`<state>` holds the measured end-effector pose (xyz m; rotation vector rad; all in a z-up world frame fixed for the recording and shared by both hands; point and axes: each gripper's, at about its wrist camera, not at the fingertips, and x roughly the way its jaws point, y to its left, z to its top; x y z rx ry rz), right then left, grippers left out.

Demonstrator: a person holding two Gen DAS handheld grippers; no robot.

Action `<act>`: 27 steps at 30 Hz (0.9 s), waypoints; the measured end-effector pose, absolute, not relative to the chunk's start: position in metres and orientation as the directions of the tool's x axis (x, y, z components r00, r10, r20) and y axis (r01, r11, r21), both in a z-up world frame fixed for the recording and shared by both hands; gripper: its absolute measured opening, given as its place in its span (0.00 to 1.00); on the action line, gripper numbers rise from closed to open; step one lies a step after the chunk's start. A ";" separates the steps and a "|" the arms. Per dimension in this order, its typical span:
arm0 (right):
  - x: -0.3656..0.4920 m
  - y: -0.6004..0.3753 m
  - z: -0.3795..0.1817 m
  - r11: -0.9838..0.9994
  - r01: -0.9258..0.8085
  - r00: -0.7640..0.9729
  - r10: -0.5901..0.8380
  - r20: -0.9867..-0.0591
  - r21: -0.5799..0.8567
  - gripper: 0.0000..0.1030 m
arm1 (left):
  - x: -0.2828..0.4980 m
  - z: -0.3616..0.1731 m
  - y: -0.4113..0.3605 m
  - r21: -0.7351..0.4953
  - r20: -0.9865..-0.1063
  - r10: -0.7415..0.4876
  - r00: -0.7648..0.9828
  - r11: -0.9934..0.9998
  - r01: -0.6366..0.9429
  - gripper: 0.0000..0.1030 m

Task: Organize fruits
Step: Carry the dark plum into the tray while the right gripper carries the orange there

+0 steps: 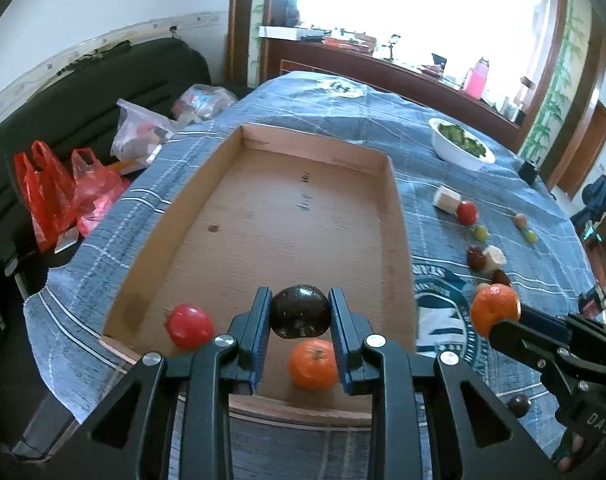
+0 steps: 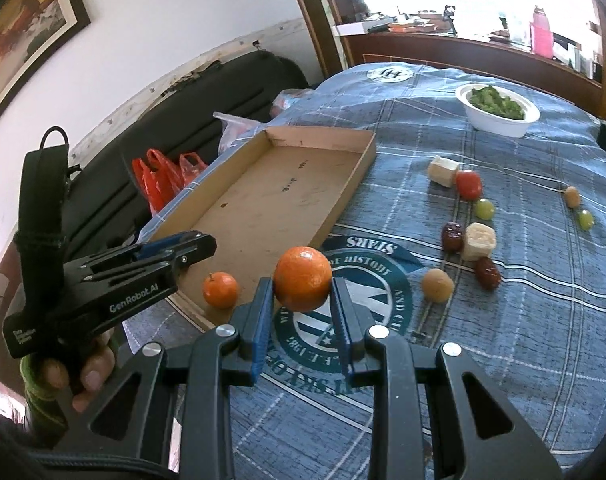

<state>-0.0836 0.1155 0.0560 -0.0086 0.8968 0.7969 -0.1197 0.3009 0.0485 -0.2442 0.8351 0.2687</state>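
Observation:
My left gripper (image 1: 300, 314) is shut on a dark round fruit (image 1: 300, 311) and holds it above the near end of the cardboard tray (image 1: 263, 216). In the tray lie a red fruit (image 1: 189, 325) and an orange (image 1: 313, 364). My right gripper (image 2: 301, 304) is shut on a second orange (image 2: 302, 278), above the blue cloth just right of the tray (image 2: 279, 196). That orange also shows in the left wrist view (image 1: 495, 309). The tray's orange shows in the right wrist view (image 2: 219, 289).
Loose on the cloth to the right lie a red tomato (image 2: 468, 184), green grapes (image 2: 483, 208), dark dates (image 2: 451, 236), beige blocks (image 2: 478, 241) and a brown fruit (image 2: 437, 284). A white bowl of greens (image 2: 497, 110) stands far right. Red plastic bags (image 1: 63, 196) lie left of the table.

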 end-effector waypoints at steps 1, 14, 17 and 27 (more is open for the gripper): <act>-0.083 0.119 0.055 0.715 -0.626 0.357 0.617 -0.701 0.311 0.30 | -0.120 0.049 0.305 -0.106 -0.755 0.144 0.640 0.936 -0.335 0.26; -0.073 0.183 0.041 0.641 -0.693 0.249 0.643 -0.724 0.331 0.30 | -0.097 0.034 0.352 -0.065 -0.788 0.207 0.579 0.908 -0.414 0.26; -0.069 0.201 0.031 0.630 -0.705 0.223 0.633 -0.742 0.326 0.30 | -0.093 0.026 0.355 -0.056 -0.802 0.206 0.560 0.908 -0.415 0.26; -0.056 0.225 0.009 0.629 -0.713 0.179 0.591 -0.787 0.310 0.30 | -0.080 0.004 0.356 -0.018 -0.845 0.198 0.497 0.918 -0.396 0.27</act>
